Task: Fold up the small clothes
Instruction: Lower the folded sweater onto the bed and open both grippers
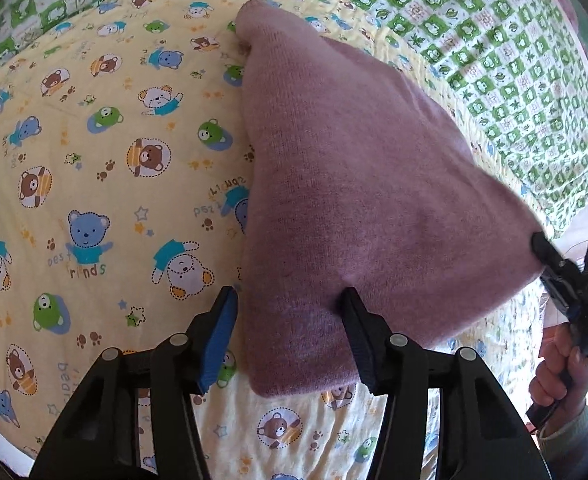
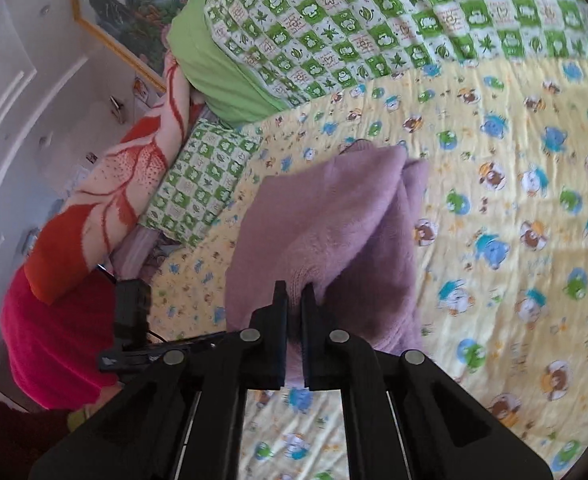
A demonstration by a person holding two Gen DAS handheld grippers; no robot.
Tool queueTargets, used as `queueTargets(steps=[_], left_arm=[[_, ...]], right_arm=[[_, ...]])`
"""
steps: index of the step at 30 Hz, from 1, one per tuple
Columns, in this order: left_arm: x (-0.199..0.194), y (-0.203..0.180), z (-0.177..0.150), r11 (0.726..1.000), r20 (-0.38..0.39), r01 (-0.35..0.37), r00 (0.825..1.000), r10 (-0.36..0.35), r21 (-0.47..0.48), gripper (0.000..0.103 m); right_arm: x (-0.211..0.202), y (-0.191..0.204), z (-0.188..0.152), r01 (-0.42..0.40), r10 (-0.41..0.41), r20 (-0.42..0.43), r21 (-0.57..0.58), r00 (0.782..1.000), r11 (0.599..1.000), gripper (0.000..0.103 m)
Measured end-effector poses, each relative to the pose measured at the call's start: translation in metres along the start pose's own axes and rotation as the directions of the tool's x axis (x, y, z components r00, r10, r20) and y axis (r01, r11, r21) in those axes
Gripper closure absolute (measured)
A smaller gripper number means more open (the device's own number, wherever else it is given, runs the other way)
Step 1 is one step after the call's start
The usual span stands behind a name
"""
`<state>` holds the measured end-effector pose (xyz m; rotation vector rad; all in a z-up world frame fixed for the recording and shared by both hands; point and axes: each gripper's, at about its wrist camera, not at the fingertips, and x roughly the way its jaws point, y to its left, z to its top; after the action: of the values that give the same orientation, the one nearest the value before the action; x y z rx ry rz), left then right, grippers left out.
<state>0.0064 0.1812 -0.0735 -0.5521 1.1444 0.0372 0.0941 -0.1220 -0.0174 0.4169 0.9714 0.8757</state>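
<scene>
A mauve knitted garment (image 1: 357, 184) hangs lifted above a yellow bear-print bed sheet (image 1: 94, 184). In the left wrist view my left gripper (image 1: 290, 300) stands open, its jaws wide apart around the garment's lower edge without pinching it. My right gripper (image 1: 539, 244) shows at the right, held by a hand, shut on the garment's corner. In the right wrist view the right gripper (image 2: 293, 298) is shut on the garment (image 2: 333, 232), whose folds hang down toward the sheet (image 2: 513, 240).
A green frog-check quilt (image 2: 373, 24) lies along the bed's far side, also in the left wrist view (image 1: 493, 40). A matching pillow (image 2: 198, 184), a red-white blanket (image 2: 114, 192) and a pink cloth (image 2: 50, 336) lie at the left. A framed picture (image 2: 134, 4) hangs on the wall.
</scene>
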Motion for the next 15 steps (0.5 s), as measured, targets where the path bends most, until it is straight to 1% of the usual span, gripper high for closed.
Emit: queueTargets(steps=[4, 7, 9, 11, 15], left_arm=[[0.007, 0.007, -0.003, 1.000, -0.021, -0.010, 1.000, 0.010, -0.003, 0.049], [0.011, 0.010, -0.006, 1.000, -0.027, -0.019, 0.999, 0.019, 0.004, 0.048], [0.014, 0.013, -0.008, 1.000, -0.027, -0.019, 0.999, 0.019, 0.002, 0.047], [0.014, 0.014, -0.008, 1.000, -0.025, -0.015, 1.000, 0.015, -0.005, 0.047], [0.012, 0.013, -0.009, 1.000, -0.025, -0.016, 1.000, 0.015, -0.014, 0.046]], right_arm=[[0.018, -0.031, -0.016, 0.103, -0.101, -0.062, 0.034, 0.993, 0.994, 0.097], [0.029, -0.055, -0.030, 0.155, -0.147, -0.102, 0.071, 0.984, 0.985, 0.097], [0.033, -0.064, -0.040, 0.175, -0.165, -0.118, 0.087, 0.979, 0.981, 0.097], [0.034, -0.068, -0.047, 0.192, -0.182, -0.116, 0.080, 0.976, 0.978, 0.097], [0.033, -0.067, -0.048, 0.207, -0.197, -0.102, 0.096, 0.975, 0.974, 0.096]])
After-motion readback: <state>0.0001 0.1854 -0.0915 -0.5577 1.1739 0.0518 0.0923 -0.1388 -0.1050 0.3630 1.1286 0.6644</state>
